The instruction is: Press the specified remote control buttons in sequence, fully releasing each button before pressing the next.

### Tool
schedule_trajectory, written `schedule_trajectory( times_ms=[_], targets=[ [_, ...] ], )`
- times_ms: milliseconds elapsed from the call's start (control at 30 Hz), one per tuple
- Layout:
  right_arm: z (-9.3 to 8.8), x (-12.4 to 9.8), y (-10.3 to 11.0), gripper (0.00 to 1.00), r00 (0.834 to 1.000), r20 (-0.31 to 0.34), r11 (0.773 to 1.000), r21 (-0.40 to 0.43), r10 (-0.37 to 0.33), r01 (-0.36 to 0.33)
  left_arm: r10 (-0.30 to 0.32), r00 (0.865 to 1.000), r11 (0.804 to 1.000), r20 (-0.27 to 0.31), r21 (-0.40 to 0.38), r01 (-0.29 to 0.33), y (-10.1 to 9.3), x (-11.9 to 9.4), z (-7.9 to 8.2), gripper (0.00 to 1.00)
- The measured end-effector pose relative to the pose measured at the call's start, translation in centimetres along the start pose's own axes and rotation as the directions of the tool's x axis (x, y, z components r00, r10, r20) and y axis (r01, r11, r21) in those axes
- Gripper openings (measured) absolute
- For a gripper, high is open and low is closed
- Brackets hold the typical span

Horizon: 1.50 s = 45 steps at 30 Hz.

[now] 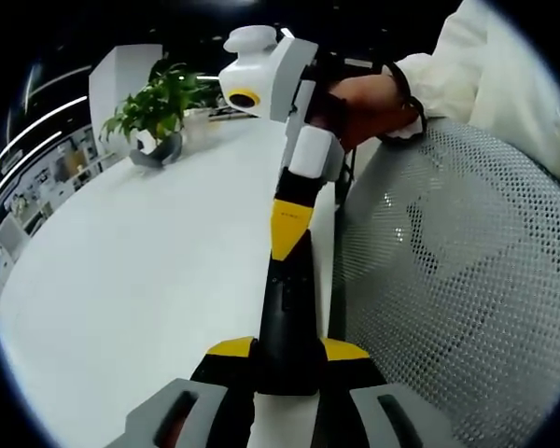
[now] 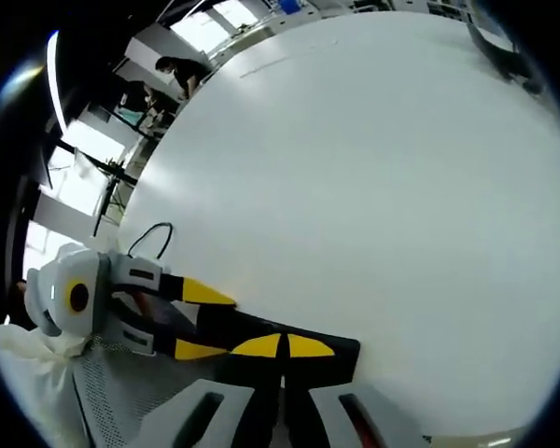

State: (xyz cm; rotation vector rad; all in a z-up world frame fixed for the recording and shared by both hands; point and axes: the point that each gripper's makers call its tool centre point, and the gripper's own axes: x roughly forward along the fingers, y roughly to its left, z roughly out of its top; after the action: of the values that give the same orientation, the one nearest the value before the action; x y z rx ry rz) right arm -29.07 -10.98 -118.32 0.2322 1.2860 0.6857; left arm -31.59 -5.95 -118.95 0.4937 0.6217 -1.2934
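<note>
Left gripper view: the left gripper (image 1: 287, 359) clamps its jaws on one end of a black remote control (image 1: 287, 313) above the white table (image 1: 131, 280), while the right gripper (image 1: 294, 219) reaches its far end beside a mesh chair (image 1: 448, 280) and a potted plant (image 1: 159, 107). Right gripper view: the right gripper (image 2: 282, 347) rests closed on the remote control (image 2: 299, 359), the left gripper (image 2: 201, 322) gripping its other end.

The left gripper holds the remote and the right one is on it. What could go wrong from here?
1. The left gripper grips the remote at one end only, and the right gripper, jaws shut, bears on it further along. A hard push may tilt the remote or make it slip.
2. The remote seems to be at the edge of the table, beside the chair. If it slips, it may fall off.
</note>
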Motion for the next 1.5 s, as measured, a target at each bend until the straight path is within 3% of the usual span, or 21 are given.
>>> schedule_trajectory(
  times_ms=[367,533,933,1233,1400,1500],
  targets=[
    [0.2,0.3,-0.2,0.00,1.000,0.009,1.000,0.014,0.016,-0.016,-0.001,1.000,1.000,0.004,-0.002,0.001,0.1,0.1,-0.1,0.25],
    [0.2,0.4,0.0,0.00,1.000,0.015,0.998,-0.057,-0.009,0.010,0.000,1.000,1.000,0.005,-0.001,0.000,0.2,0.1,0.0,0.25],
    [0.1,0.2,0.2,0.00,1.000,0.015,0.999,-0.037,-0.020,0.021,0.001,1.000,1.000,-0.002,0.002,-0.001,0.1,0.0,0.0,0.25],
    [-0.1,0.1,0.4,0.00,1.000,-0.007,0.998,-0.059,-0.024,0.023,0.002,1.000,1.000,-0.003,0.001,-0.002,0.1,0.1,0.0,0.25],
    [-0.6,0.1,1.6,0.00,0.998,-0.044,0.998,-0.038,0.041,-0.043,0.002,1.000,1.000,-0.005,-0.001,-0.002,0.1,0.1,0.0,0.25],
    [-1.0,0.3,1.7,0.00,0.997,-0.066,0.998,-0.056,0.029,-0.033,0.002,1.000,1.000,-0.006,-0.001,-0.002,0.1,0.1,0.1,0.25]
  ],
)
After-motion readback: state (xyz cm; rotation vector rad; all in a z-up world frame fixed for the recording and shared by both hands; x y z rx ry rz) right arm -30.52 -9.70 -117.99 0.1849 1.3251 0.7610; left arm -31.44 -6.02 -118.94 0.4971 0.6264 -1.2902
